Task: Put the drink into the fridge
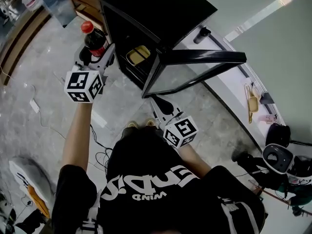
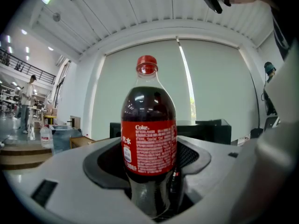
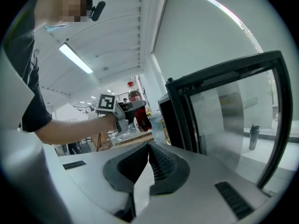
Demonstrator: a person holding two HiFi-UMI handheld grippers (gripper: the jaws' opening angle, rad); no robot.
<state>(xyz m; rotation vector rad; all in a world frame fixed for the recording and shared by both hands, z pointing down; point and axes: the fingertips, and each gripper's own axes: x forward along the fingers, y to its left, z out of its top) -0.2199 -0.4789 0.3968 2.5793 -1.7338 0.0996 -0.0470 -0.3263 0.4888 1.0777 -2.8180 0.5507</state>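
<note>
A cola bottle with a red cap and red label stands upright in my left gripper, which is shut on its dark lower body. It fills the middle of the left gripper view, where the bottle sits between the pads of my left gripper. The black fridge is just right of the bottle, its glass door swung open toward me. My right gripper is shut and empty, just below the door's near corner. From my right gripper I see the bottle and the door.
A yellowish item lies inside the fridge. Cables and a white power strip lie on the grey floor at left. A dustpan and brush rest on the window ledge at right, with dark equipment below. A person stands far behind.
</note>
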